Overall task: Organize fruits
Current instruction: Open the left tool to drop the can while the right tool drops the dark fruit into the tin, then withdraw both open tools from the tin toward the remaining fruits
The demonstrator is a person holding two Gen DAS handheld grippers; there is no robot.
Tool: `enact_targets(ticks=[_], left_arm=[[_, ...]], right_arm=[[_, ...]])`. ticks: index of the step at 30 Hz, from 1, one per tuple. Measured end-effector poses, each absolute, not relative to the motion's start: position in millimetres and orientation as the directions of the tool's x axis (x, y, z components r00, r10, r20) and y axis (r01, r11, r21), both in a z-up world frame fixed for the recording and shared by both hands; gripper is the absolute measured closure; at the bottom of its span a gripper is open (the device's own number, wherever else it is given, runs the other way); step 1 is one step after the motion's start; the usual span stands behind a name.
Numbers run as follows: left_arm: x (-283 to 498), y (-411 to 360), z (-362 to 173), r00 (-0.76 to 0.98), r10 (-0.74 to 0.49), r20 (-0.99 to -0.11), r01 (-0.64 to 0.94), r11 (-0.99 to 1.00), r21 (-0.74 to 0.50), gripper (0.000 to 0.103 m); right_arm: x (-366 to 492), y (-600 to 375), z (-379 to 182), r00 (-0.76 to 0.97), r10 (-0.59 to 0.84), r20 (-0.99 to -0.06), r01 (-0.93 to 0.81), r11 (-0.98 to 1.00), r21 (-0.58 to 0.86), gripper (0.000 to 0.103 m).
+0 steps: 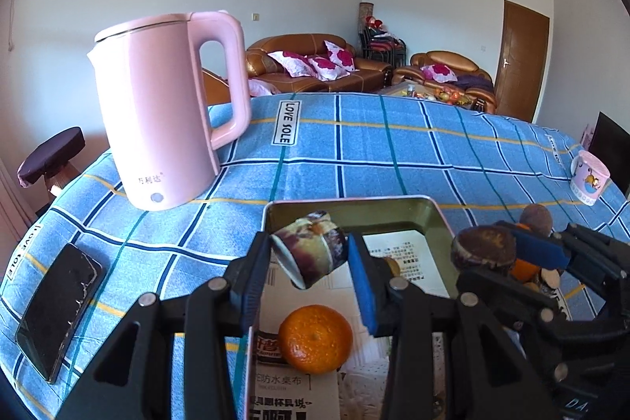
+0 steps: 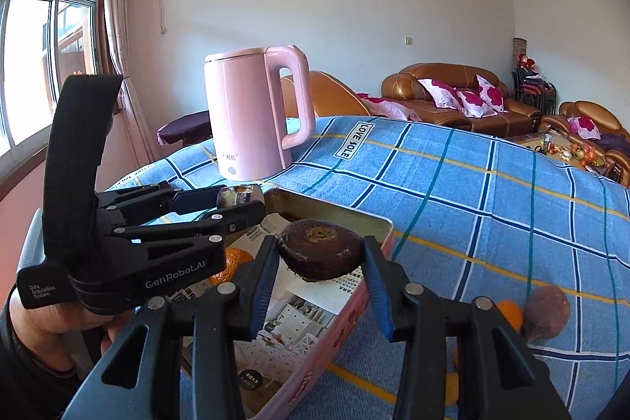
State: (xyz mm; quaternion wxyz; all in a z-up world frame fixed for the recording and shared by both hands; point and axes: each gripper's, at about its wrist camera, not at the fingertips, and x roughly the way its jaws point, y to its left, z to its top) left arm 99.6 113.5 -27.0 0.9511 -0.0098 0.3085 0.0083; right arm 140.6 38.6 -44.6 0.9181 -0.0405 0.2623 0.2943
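Left tongs (image 1: 309, 258): closed on a mottled purple piece (image 1: 311, 250), tilted, which I hold above the tin (image 1: 429, 207).
Right tongs (image 2: 321, 254): closed on a dark brown fruit (image 2: 321, 248), flat side up, which I hold over the tin's right rim; the left view shows the same fruit just right of the tin.
Tin: pink-sided tray on the blue checked cloth (image 1: 393, 152), near side of the kettle (image 1: 165, 109); printed paper lines its floor.
Done: one orange (image 1: 315, 337) lies inside the tin. I judge it the only fruit placed; part of the floor is hidden by the tongs.
In hand: two items, both over or at the tin, neither released.
Left: a brown fruit (image 2: 547, 311) and a second orange (image 2: 510, 311) lie on the cloth right of the tin; more orange shows lower down, too cut off to identify.
Progress: I judge it early, under half.
Not involved: phone (image 1: 59, 309) left of the tin, cup (image 1: 588, 182) well right of it.
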Motion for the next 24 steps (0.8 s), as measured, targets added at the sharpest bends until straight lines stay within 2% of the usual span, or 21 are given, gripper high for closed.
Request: enact_targets(ticks=[14, 16, 18, 20, 21, 24], left_arm=[[110, 119, -35, 0.785, 0.050, -0.618, -0.057, 0.998, 0.009, 0.060], [109, 118, -34, 0.788, 0.045, -0.615, -0.055, 0.998, 0.002, 0.055], [106, 118, -33, 0.793, 0.038, -0.608, -0.056, 0.998, -0.010, 0.043], [99, 117, -29, 0.809, 0.036, -0.587, -0.062, 0.998, -0.024, 0.032], [95, 116, -28, 0.817, 0.036, -0.576, -0.063, 0.998, -0.027, 0.030], [82, 108, -23, 0.839, 0.018, -0.544, -0.048, 0.998, -0.041, 0.028]], right_arm=[[147, 60, -67, 0.646, 0.513, -0.565, -0.579, 0.812, 0.074, 0.058], [147, 60, -68, 0.633, 0.526, -0.568, -0.588, 0.804, 0.089, 0.058], [148, 62, -69, 0.629, 0.515, -0.582, -0.583, 0.808, 0.084, 0.057], [146, 58, -68, 0.641, 0.506, -0.577, -0.572, 0.816, 0.080, 0.052], [145, 55, -67, 0.643, 0.510, -0.571, -0.569, 0.818, 0.089, 0.047], [138, 39, -64, 0.659, 0.499, -0.562, -0.543, 0.833, 0.103, 0.046]])
